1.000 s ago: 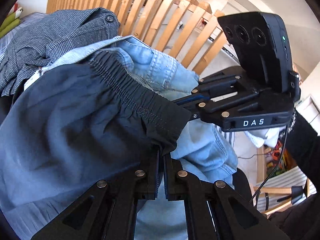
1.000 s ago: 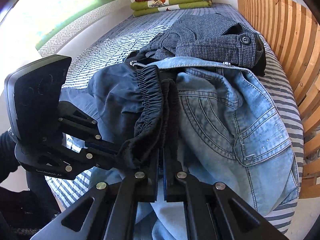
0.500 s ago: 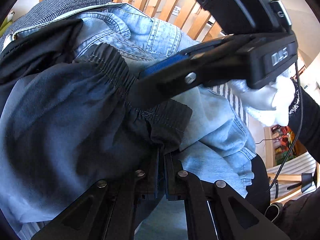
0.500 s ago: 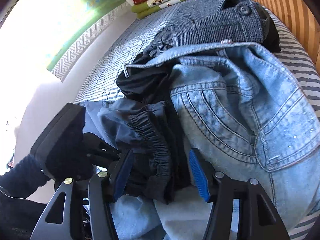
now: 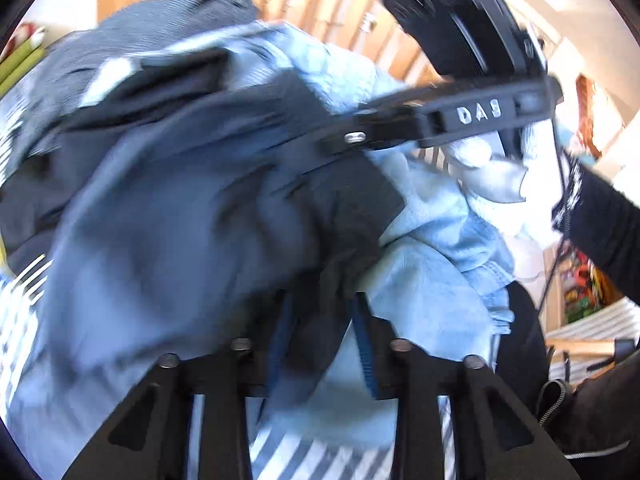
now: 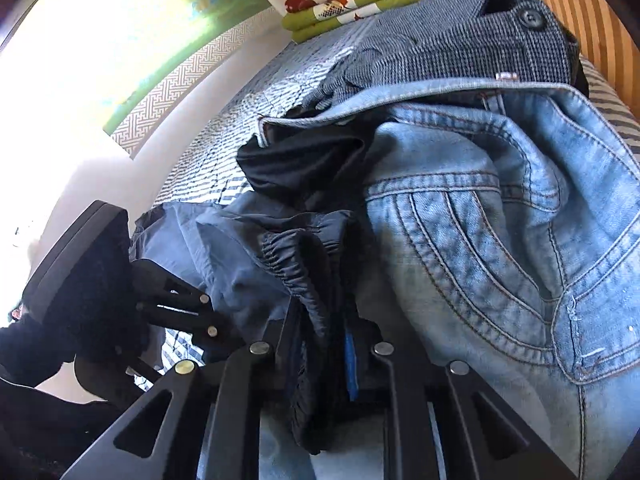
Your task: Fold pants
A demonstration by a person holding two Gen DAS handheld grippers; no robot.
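Note:
Dark blue pants (image 6: 240, 264) with an elastic waistband lie crumpled on top of light blue jeans (image 6: 500, 240) on a bed. In the right wrist view, my right gripper (image 6: 320, 344) is closing, and its pads squeeze the bunched waistband. The left wrist view is blurred. There, my left gripper (image 5: 320, 340) is opening. The pants' (image 5: 180, 200) waistband corner hangs loose between its fingers, with a gap on the right side. My right gripper (image 5: 340, 140) reaches into the dark cloth from the upper right. My left gripper (image 6: 216, 332) shows at the lower left.
Grey checked trousers (image 6: 460, 40) lie behind the jeans, with a black garment (image 6: 300, 160) tucked between them. The bed has a striped sheet (image 6: 240, 120). Folded green and red cloths (image 6: 360, 0) sit at its far end. A wooden slatted frame (image 6: 580, 12) runs along the right.
My left gripper was shut on the waistband corner and its jaws now stand apart. My right gripper opened wide, sank lower and closed on the elastic waistband.

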